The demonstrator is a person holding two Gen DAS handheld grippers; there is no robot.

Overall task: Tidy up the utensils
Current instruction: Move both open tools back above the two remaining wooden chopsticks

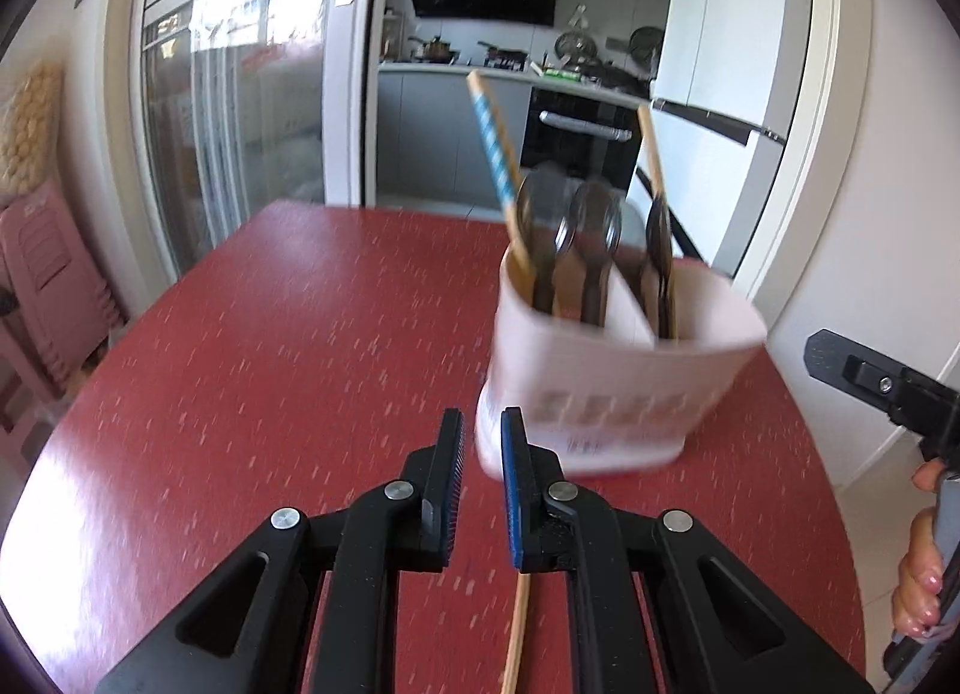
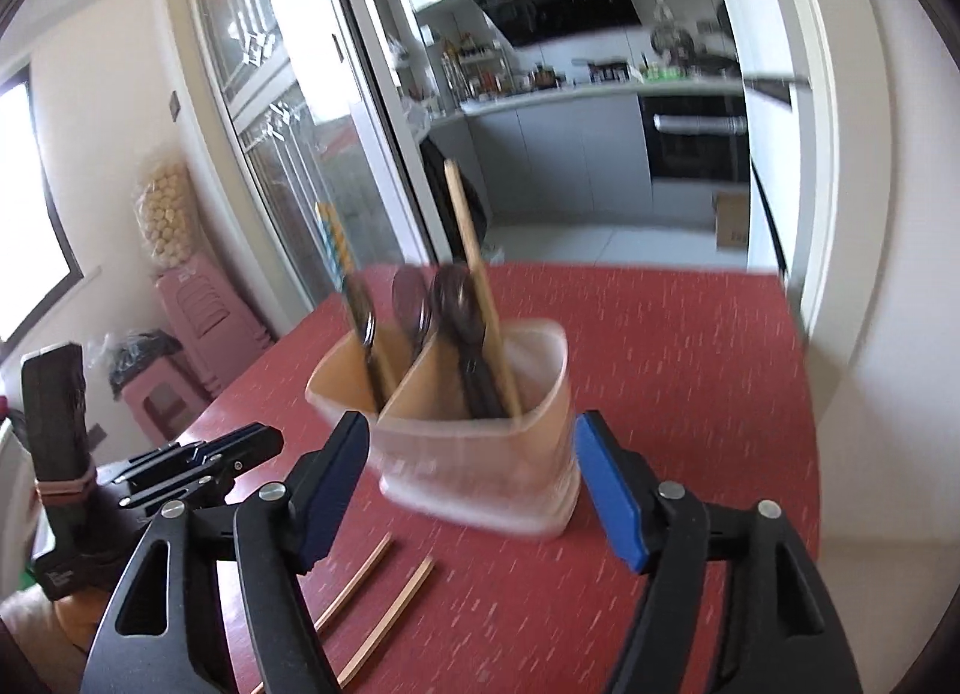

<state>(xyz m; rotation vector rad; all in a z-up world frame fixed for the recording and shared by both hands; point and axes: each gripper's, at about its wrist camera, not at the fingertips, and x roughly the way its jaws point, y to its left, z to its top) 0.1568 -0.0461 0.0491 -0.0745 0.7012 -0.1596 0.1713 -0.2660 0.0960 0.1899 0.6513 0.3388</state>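
Left claw (image 1: 482,424): fingers nearly together, narrow gap, nothing between pads. Hovers low over red table (image 1: 270,334), tips just short of utensil holder (image 1: 606,388), aimed at its near left bottom corner; touching or not, can't tell due to blur. One loose chopstick (image 1: 517,628) on table under right-hand finger, running back toward cam.

Right claw (image 2: 471,436): spread wide, blue pads flanking holder (image 2: 480,454) on both sides, holder sitting betw. them w/ small gaps each side; no contact seen, nothing gripped. Two loose chopsticks (image 2: 384,592) lying on table just below left finger, roughly parallel, angled up to the right. Left claw also seen at left edge of right cam view (image 2: 198,460), beside those sticks.

Holder: pale translucent plastic, rounded-triangular, upright on table, split by divider into 2 compartments. Printed band low on front wall, illegible (motion blur). Dark spoons (image 1: 576,238) standing bowl-up, spread across both compartments. Blue-patterned chopstick (image 1: 495,153) leaning left in one compartment; plain wooden chopstick (image 1: 651,153) upright-ish in the other, next to spoons. All of it smeared by blur; exact spoon count unclear.

Person's hand (image 1: 921,574) w/ pink nails at right edge of left cam view, gripping right claw's handle.
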